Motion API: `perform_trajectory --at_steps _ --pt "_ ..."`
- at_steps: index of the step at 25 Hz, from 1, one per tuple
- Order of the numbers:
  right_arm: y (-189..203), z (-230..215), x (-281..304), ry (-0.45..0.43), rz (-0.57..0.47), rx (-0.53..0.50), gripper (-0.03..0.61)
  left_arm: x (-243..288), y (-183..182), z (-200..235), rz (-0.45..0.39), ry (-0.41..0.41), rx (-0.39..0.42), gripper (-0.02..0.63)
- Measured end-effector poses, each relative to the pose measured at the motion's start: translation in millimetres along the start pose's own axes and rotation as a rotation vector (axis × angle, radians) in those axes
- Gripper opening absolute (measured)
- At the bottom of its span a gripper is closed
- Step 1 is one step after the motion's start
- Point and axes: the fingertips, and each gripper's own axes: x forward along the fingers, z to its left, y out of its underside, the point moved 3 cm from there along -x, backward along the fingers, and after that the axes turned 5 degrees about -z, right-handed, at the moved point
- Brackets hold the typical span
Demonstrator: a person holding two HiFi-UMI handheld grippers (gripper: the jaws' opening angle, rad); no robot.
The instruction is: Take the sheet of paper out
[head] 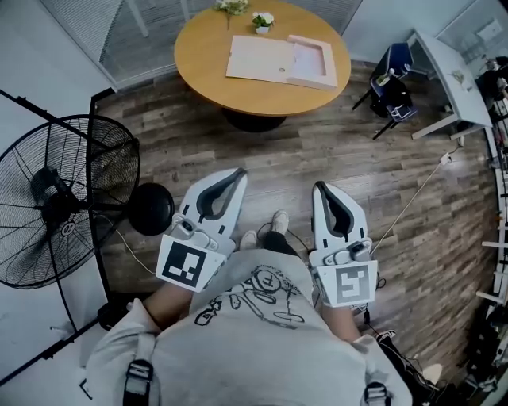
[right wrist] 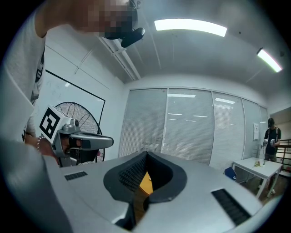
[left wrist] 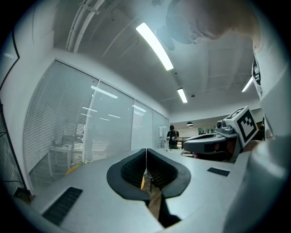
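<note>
Sheet of paper [head: 308,58]: apparently in the shallow tray half of a pale open case [head: 262,59], though hard to tell from the case's lining at this range. Case flat on the round wooden desk [head: 206,55], its lid half folded out to the left, touching the tray. Two small potted plants [head: 262,21] just behind the case, at the desk's far edge.

Left gripper [head: 240,172]: held level in front of the body, above the wooden floor [head: 357,158], well apart from the desk. Jaws pressed together, nothing between them.

Right gripper [head: 320,187]: beside the left one, also level and pointing toward the desk, well short of it. Jaws likewise pressed together and empty; through the hollow behind the pads, only a sliver of the orange desktop.

Pale shoes [head: 279,220] between the two grippers, below them on the floor. Large black standing fan [head: 67,202] to the left, near the left gripper. White side desk [head: 448,79] and a blue chair [head: 393,79] at the far right, well apart from the round desk.
</note>
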Motion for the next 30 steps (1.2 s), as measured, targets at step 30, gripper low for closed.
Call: perform_trajectory --at_steps 30 --pt "4 -39 52 0.002 -0.02 0.026 0.008 52 23 15 0.06 0.021 0.034 0.023"
